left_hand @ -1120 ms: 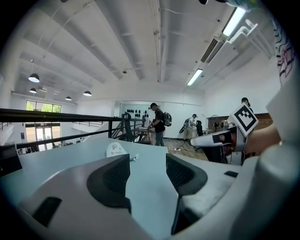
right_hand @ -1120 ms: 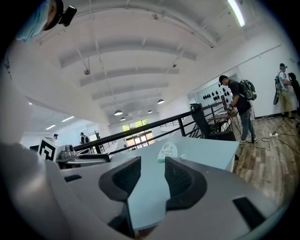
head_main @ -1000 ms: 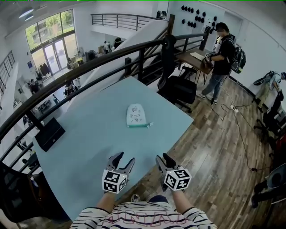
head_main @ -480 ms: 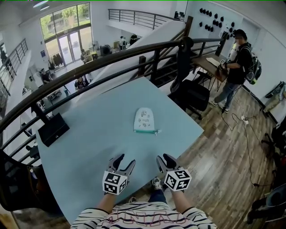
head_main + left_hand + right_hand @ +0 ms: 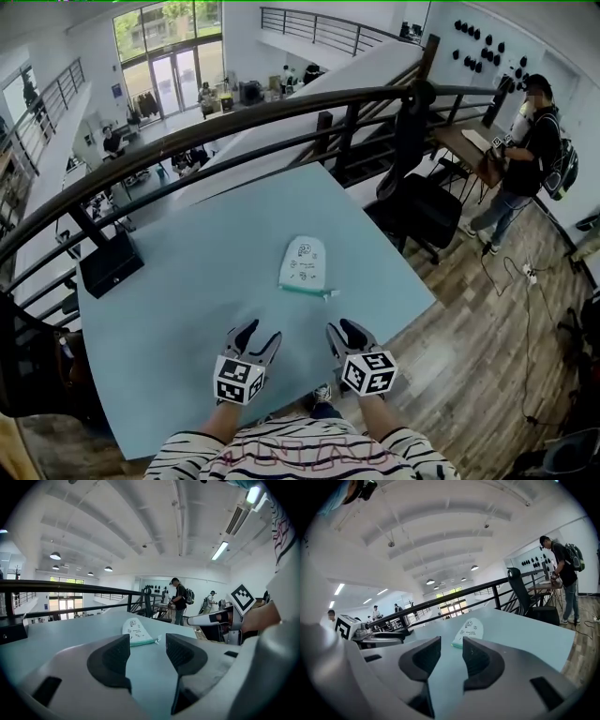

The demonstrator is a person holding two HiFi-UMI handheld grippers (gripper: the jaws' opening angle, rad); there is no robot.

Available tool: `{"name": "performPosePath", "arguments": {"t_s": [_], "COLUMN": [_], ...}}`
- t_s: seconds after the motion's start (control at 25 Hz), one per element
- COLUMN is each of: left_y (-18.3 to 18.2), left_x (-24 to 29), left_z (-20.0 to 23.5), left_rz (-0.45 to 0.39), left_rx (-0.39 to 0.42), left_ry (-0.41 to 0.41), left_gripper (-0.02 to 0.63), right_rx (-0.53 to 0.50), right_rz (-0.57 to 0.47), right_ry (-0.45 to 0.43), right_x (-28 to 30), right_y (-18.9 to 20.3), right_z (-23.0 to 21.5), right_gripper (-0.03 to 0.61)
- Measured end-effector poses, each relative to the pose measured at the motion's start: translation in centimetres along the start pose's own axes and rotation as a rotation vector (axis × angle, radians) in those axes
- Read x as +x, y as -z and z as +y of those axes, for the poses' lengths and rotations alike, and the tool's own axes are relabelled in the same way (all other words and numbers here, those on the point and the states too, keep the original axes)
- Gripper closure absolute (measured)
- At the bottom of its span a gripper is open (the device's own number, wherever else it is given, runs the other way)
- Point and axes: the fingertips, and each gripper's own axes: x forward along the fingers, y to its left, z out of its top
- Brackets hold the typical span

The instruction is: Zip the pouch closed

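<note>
Beyond both open grippers, pouch point(image 5: 304, 263) lies on table point(image 5: 187, 281)

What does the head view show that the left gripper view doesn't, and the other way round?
Only the head view: the left gripper's marker cube and the table's whole outline. Only the left gripper view: the ceiling lamps, and that gripper's pads face on, apart with nothing between. Both: the pouch lying untouched on the table, the right gripper, the railing and a standing person.
</note>
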Motion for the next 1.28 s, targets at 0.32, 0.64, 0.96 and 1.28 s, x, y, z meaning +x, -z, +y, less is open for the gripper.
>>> {"name": "performPosePath", "arguments": {"t_s": [0.32,0.64,0.96,1.28], "left_y": [-0.6,0.0,1.0,2.3], "left_x": [4.4,8.3,10.7,11.2], "left_z": [-0.4,-1.3,-1.6,-1.7], "left_rz": [0.026,0.065,0.084,0.105], "left_rx": [-0.007,-0.025,-0.059,-0.091], "left_ry": [-0.053,-0.089,-0.140,-0.206], "left_gripper": [0.393,0.393,0.393,0.393], "right_rx": [-0.034,-0.133,-0.268,-0.525], "right_rz": [0.037,0.117,0.248,0.366], "right_ry": [-0.034,-0.058,-0.133,-0.289], "right_x": [3.2,6.4,9.9,12.9], "right_y": [-1.6,-1.4,0.9,4.1], "right_z": [-5.4,-11.2,-14.7,-14.2], "right_gripper": [0.425,0.425,0.425,0.425]}}
